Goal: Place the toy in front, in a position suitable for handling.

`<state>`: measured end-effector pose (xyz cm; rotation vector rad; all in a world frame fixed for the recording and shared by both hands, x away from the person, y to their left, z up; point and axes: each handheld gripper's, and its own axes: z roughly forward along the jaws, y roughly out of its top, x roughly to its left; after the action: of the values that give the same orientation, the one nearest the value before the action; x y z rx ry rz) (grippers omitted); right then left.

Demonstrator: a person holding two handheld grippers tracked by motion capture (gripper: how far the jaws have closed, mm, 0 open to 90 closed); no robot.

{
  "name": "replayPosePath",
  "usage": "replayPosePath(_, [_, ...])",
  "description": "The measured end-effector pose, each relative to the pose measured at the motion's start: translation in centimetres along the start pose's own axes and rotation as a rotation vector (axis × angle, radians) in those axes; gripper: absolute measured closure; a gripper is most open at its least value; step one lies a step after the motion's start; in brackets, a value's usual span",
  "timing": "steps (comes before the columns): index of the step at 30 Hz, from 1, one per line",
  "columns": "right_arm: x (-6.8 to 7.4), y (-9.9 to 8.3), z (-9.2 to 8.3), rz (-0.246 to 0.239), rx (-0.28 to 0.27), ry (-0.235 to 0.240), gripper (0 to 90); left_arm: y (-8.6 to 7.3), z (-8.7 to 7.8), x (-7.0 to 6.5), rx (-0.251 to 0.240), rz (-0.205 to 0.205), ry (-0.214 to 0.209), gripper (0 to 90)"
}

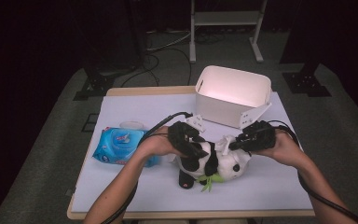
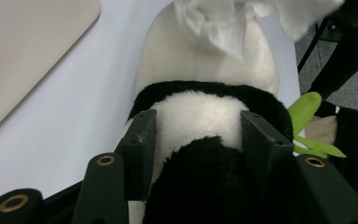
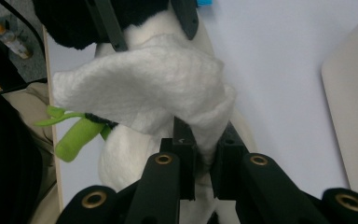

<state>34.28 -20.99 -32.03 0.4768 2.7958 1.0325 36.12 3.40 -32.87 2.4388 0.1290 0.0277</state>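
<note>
Our left gripper (image 2: 196,135) has its two black jaws about half open, and they squeeze the toy panda (image 2: 205,116) around its fat middle. In the left gripper view the black and white fur fills the gap between the jaws. Our right gripper (image 3: 200,154) has its jaws almost shut, and they pinch a white wipe (image 3: 154,88). The wipe lies over the panda's white body in the middle of the right gripper view. A green leaf (image 3: 77,137) sticks out of the panda at the left of that view.

From above, the panda (image 1: 214,163) lies on the white table (image 1: 270,186), just below the middle of the picture. Our left gripper (image 1: 186,140) is on its left side and our right gripper (image 1: 249,137) is on its right side. A white bin (image 1: 233,93) stands above the panda, near the top of the table. A blue pack of wipes (image 1: 116,144) lies at the left, beside our left hand (image 1: 156,144).
</note>
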Motion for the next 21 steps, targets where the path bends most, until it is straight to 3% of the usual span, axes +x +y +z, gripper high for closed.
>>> replayPosePath(10, [1.0, 1.9, 1.8, -0.043, 0.044, 0.024, 81.6, 0.1, -0.1, -0.1, -0.007, -0.005, 0.001, 45.8])
replayPosePath(21, [0.5, 0.2, 1.2, -0.010, 0.029, 0.033, 81.6, -0.3, -2.4, -0.5, -0.060, -0.030, 0.028, 37.4])
